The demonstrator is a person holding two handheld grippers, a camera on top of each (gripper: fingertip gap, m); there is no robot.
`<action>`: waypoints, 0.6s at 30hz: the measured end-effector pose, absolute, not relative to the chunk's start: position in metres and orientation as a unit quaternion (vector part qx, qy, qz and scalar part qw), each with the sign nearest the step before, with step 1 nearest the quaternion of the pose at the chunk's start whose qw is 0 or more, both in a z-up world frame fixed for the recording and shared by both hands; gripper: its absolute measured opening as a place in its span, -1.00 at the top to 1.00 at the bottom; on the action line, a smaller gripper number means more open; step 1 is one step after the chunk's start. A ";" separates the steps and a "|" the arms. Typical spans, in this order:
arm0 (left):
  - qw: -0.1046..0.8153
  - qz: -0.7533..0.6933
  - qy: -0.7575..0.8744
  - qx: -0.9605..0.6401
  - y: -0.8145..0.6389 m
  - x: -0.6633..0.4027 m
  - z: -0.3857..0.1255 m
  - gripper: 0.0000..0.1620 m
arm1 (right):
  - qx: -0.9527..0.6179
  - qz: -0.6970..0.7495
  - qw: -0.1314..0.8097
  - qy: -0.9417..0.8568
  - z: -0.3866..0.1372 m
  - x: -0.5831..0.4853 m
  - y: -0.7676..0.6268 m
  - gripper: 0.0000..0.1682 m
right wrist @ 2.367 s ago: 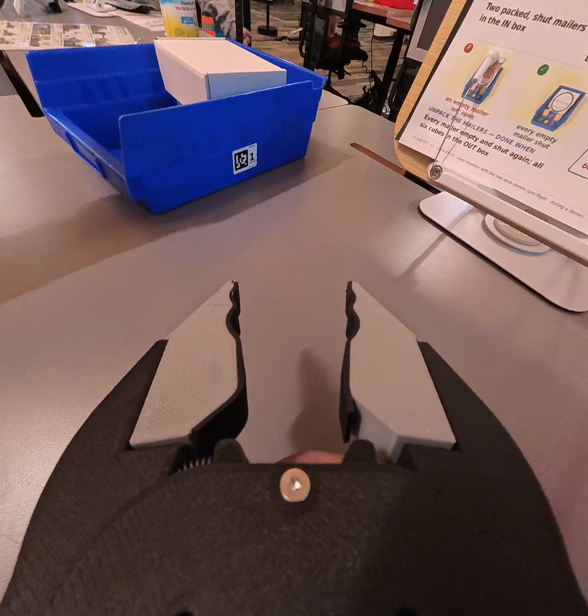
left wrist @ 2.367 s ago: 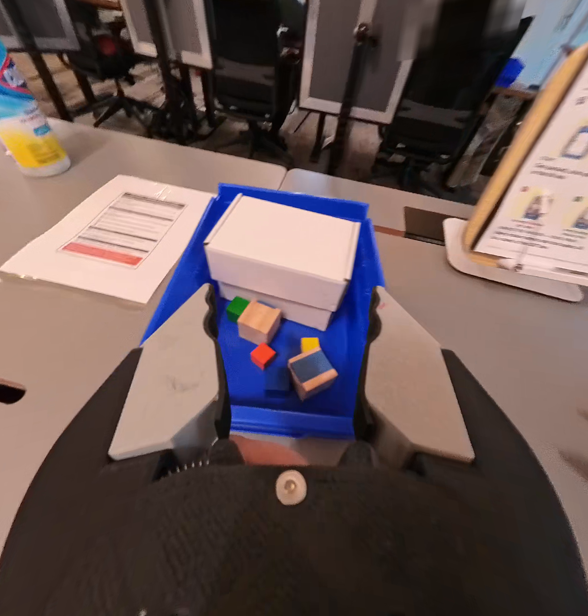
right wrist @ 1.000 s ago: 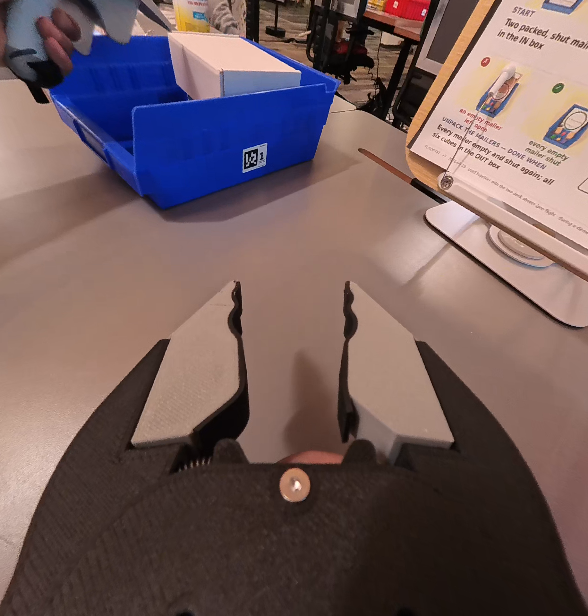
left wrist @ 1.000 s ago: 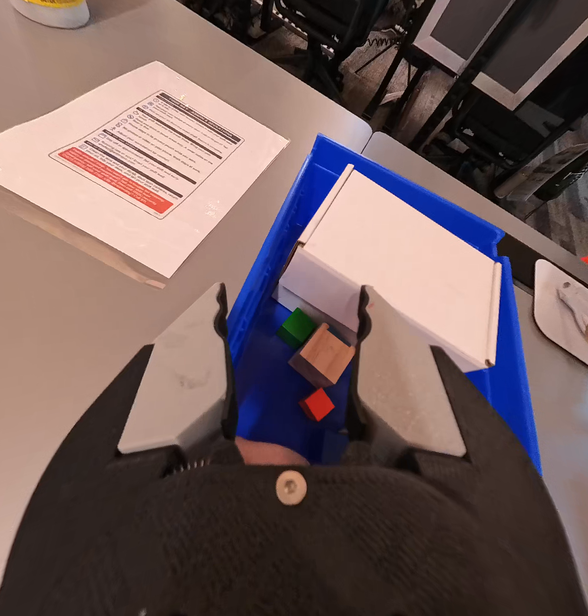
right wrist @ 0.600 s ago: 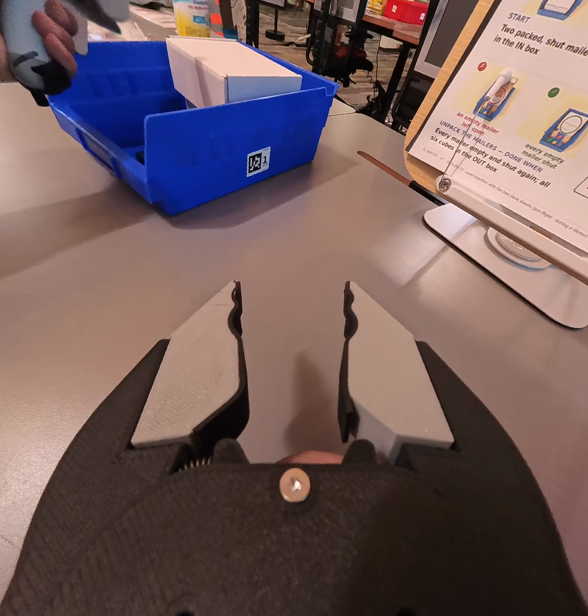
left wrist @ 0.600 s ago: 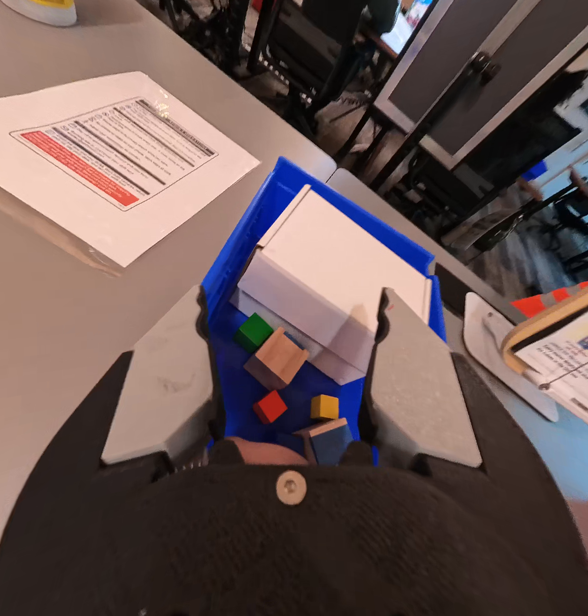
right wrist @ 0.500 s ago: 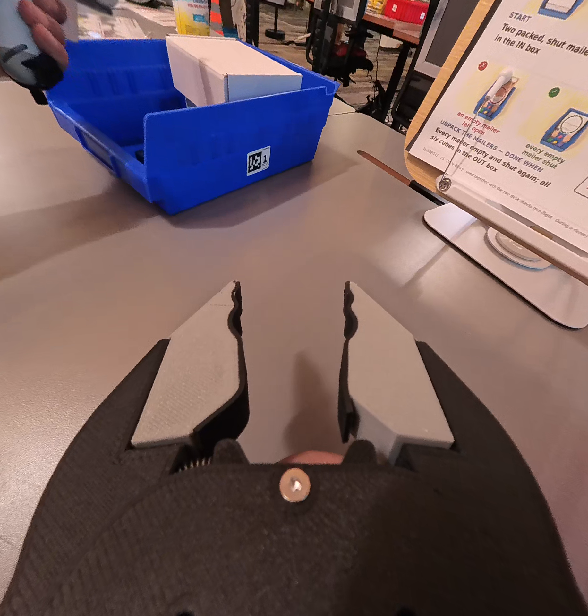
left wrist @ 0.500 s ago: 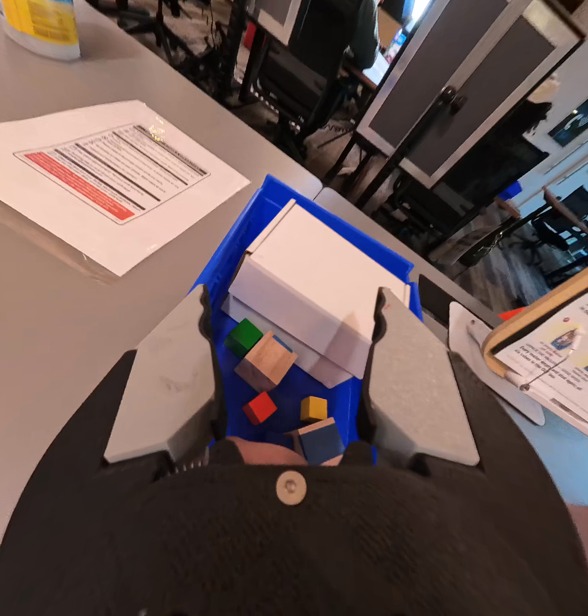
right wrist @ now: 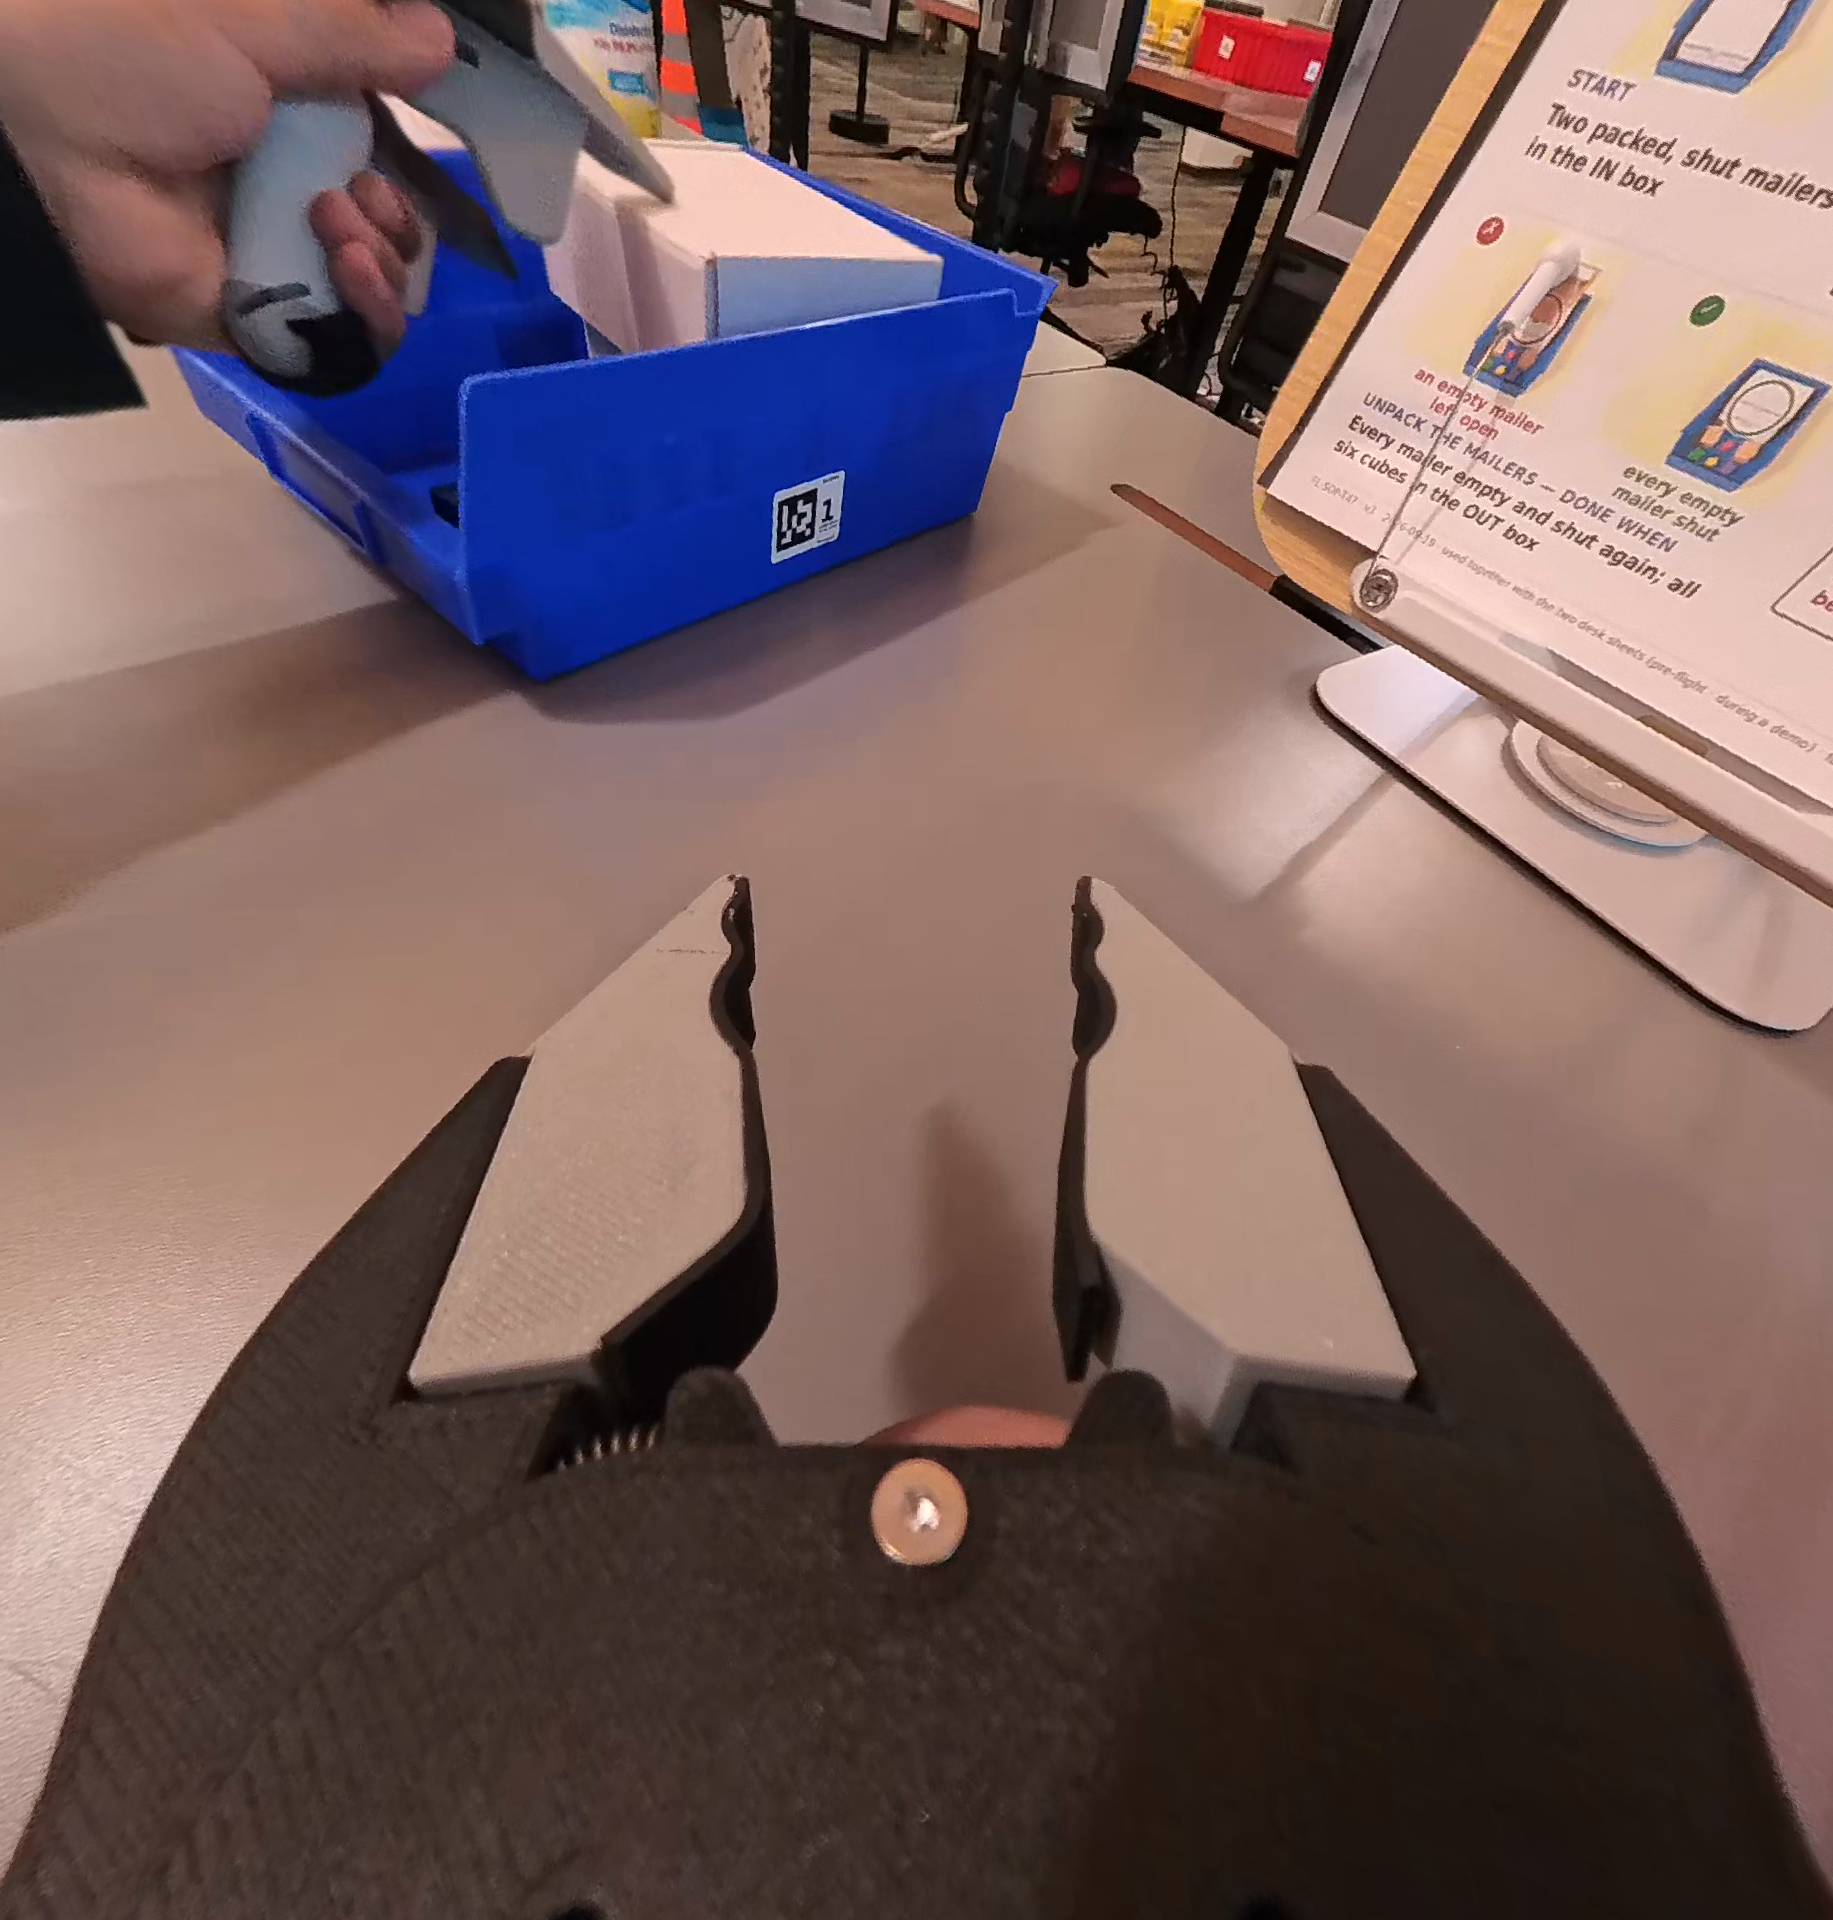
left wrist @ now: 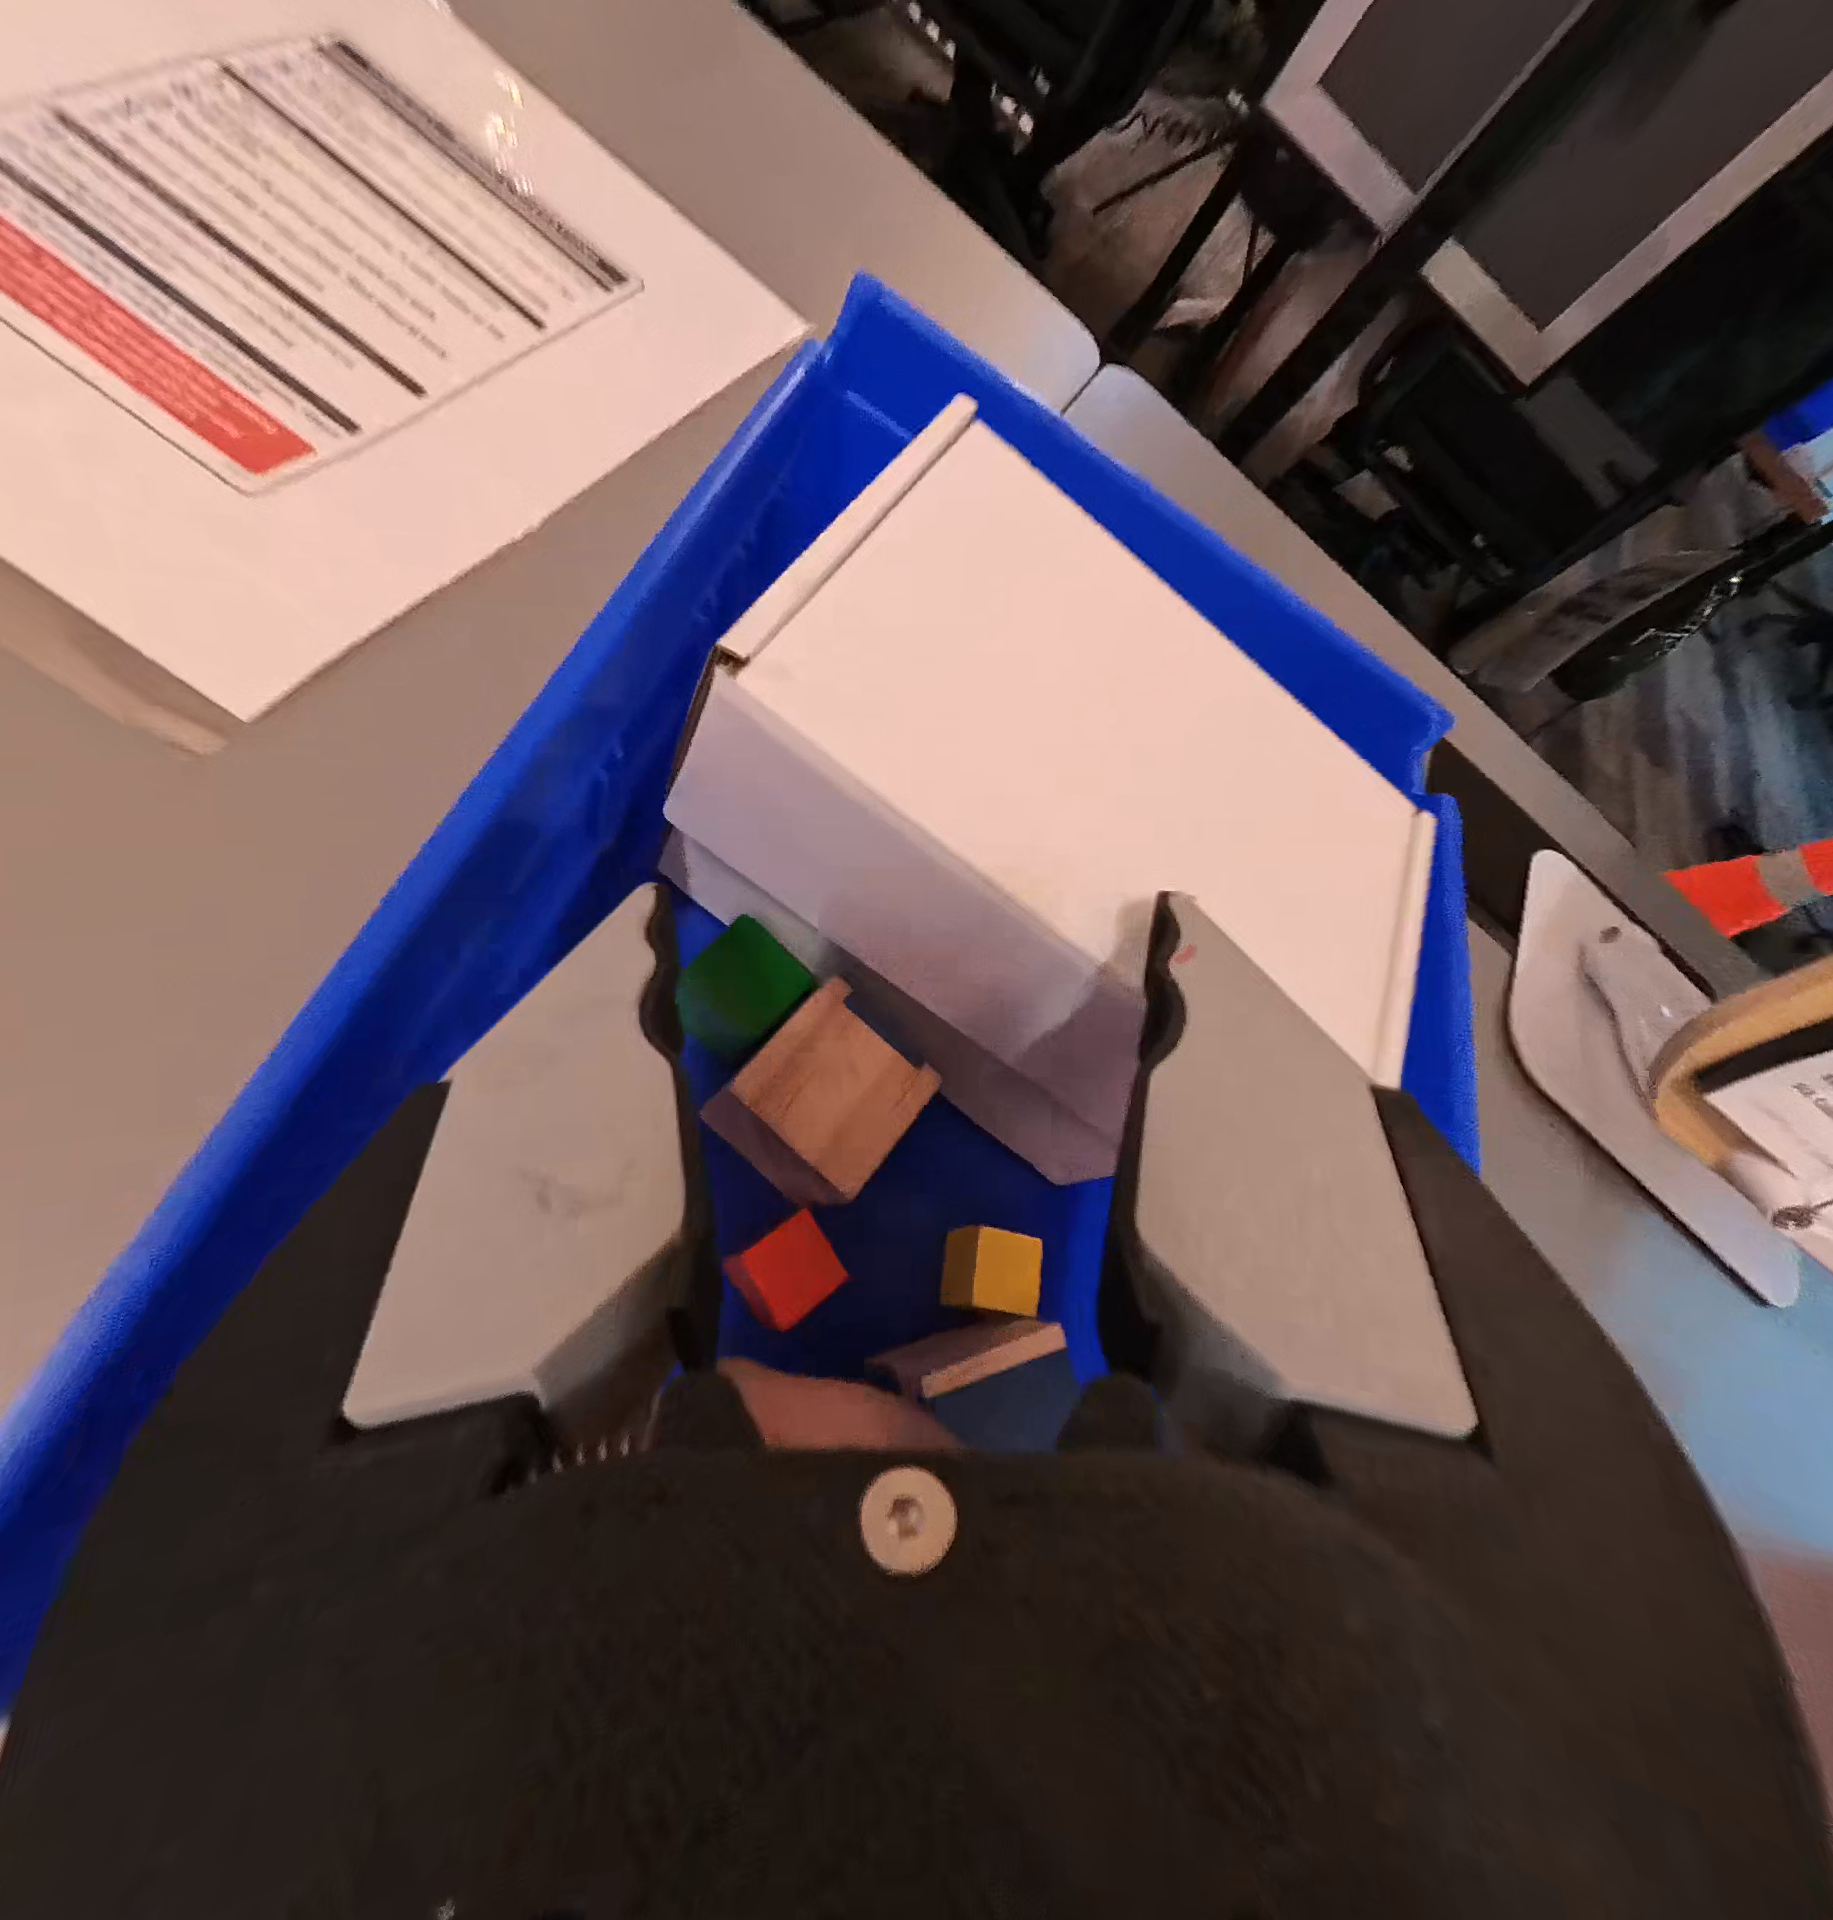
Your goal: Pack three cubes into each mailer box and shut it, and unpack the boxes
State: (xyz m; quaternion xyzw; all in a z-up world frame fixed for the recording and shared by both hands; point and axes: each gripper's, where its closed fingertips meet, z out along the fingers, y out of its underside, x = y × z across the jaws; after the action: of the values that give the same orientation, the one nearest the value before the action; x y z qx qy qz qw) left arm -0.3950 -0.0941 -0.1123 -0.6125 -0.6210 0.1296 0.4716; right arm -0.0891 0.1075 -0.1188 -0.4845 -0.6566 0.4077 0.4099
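Observation:
A blue bin (left wrist: 538, 831) holds two stacked shut white mailer boxes (left wrist: 1057, 717) at its far end and several loose cubes on its floor: green (left wrist: 740, 982), plain wood (left wrist: 834, 1081), red (left wrist: 792, 1268), yellow (left wrist: 992, 1268) and a blue-faced one (left wrist: 995, 1382). My left gripper (left wrist: 907, 920) is open and empty, hovering over the bin with its tips at the near edge of the top mailer. In the right wrist view the bin (right wrist: 683, 468) and mailers (right wrist: 766, 249) show at the far left. My right gripper (right wrist: 907, 894) is open and empty, low over the grey table.
A laminated sheet (left wrist: 268, 343) lies on the table left of the bin. An instruction board on a white stand (right wrist: 1618, 416) rises at the right. A hand holds the left gripper (right wrist: 538, 135) over the bin. Chairs and cabinets stand beyond the table's far edge. My hands' fingertips stand some 35 cm from each other.
My left gripper has moved down and closer over the bin toward the mailers, staying open. My right gripper has barely moved.

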 end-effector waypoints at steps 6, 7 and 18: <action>0.493 0.028 -0.663 -0.563 -0.076 -0.408 -0.123 -0.11 | -0.476 0.398 0.418 -0.663 -0.119 -0.089 0.106 0.29; 0.500 0.003 -0.670 -0.549 -0.073 -0.409 -0.125 -0.10 | -0.475 0.398 0.419 -0.664 -0.118 -0.089 0.105 0.29; 0.584 -0.107 -0.667 -0.451 -0.078 -0.417 -0.116 0.20 | -0.469 0.398 0.421 -0.667 -0.117 -0.088 0.102 0.30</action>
State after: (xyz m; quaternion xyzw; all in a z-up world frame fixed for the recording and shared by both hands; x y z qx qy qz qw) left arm -0.4167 -0.0781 -0.1164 -0.4508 -0.6666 -0.1066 0.5839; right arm -0.0880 0.1021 -0.1172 -0.4693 -0.6665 0.3983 0.4206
